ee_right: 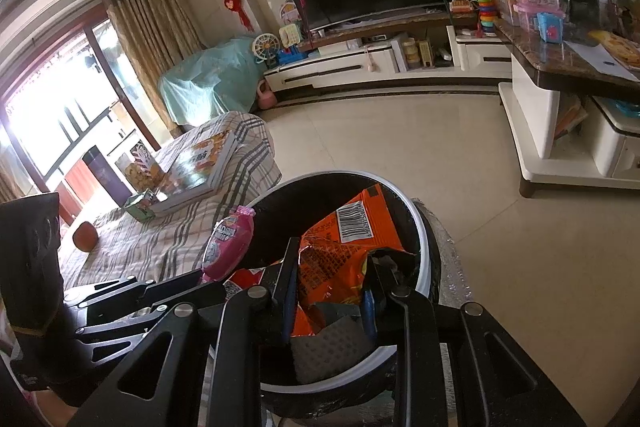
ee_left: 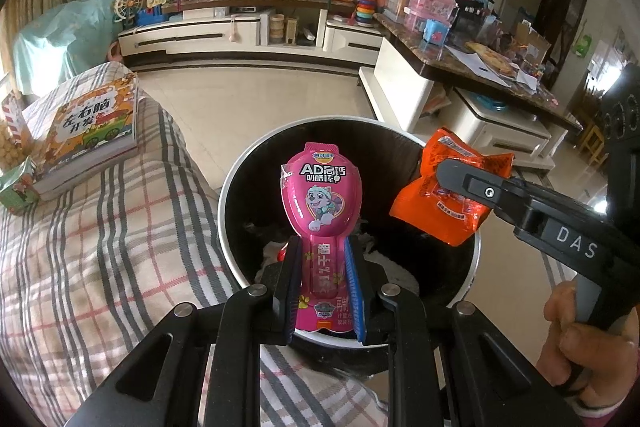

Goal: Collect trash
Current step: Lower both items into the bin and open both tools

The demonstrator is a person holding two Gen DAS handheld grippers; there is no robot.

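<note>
A pink cheese-stick wrapper (ee_left: 320, 195) with a cartoon dog stands upright between the pads of my left gripper (ee_left: 322, 247), which is shut on its narrow stem, right over the round bin (ee_left: 228, 187) with a white rim and black liner. My right gripper (ee_right: 332, 259) is shut on a crumpled orange snack bag (ee_right: 348, 227), held above the same bin (ee_right: 416, 227). In the left wrist view the orange bag (ee_left: 440, 203) hangs over the bin's right rim from the right gripper (ee_left: 444, 171). The pink wrapper (ee_right: 230, 243) also shows at the left of the right wrist view. White crumpled trash lies inside the bin.
A plaid-covered sofa (ee_left: 100, 247) lies left of the bin, bearing a picture book (ee_left: 88, 131), a small green carton (ee_left: 18, 187) and a snack box. A dark-topped coffee table (ee_left: 460, 67) stands to the right, the TV cabinet (ee_left: 240, 35) beyond. A hand (ee_left: 580, 339) grips the right tool.
</note>
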